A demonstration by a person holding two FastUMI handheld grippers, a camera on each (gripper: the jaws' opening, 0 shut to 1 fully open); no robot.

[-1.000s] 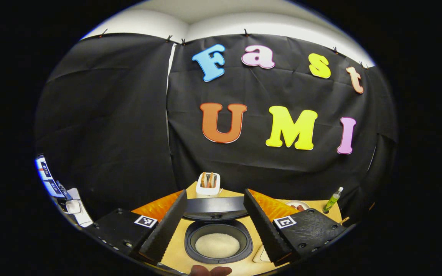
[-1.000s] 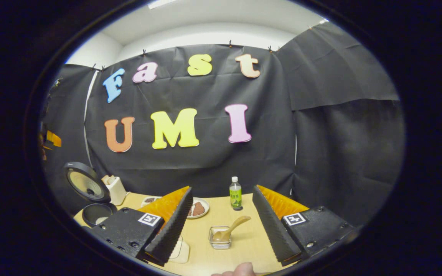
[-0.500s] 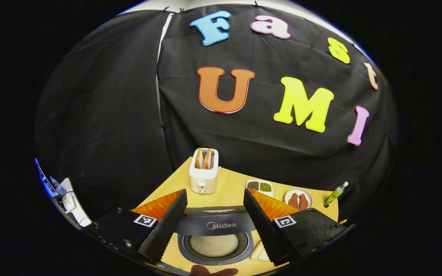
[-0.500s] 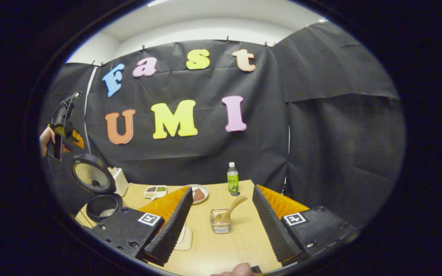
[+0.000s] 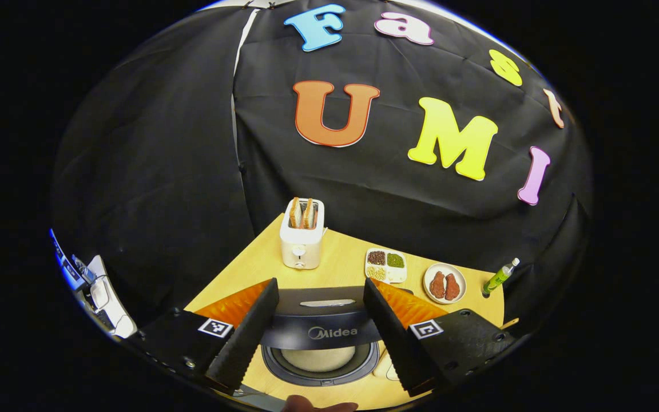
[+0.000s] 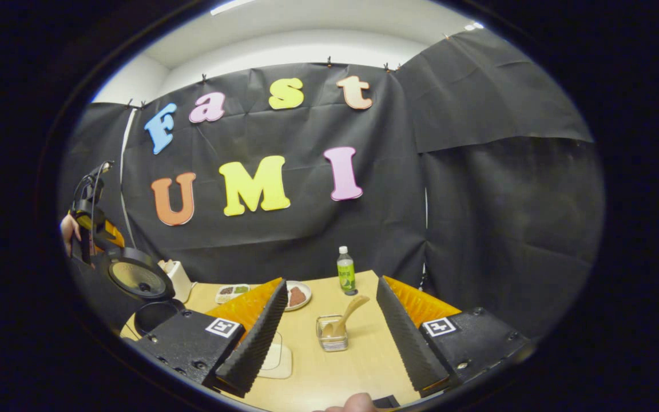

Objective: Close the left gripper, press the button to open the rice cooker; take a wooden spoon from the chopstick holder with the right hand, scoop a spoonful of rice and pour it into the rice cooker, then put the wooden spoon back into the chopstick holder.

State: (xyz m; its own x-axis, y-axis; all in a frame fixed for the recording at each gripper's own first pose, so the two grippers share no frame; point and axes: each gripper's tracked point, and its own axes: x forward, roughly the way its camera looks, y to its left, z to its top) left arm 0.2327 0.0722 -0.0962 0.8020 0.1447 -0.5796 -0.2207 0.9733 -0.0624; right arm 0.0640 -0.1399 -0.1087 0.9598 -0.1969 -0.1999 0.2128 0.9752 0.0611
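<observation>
Now the wooden spoon [image 6: 345, 317] is seen bowl-down in the clear chopstick holder [image 6: 332, 335] — dead ahead of the right gripper [image 6: 329, 337], handle leaning far-right. Both grippers are held wide, nothing gripped. Far left, the rice cooker [image 6: 141, 286] stands lid-up below the left gripper [image 5: 321, 337] — right hand judged nearer the spoon.

"Midea" stands on the rice cooker [image 5: 329, 332] lid's front edge.
</observation>
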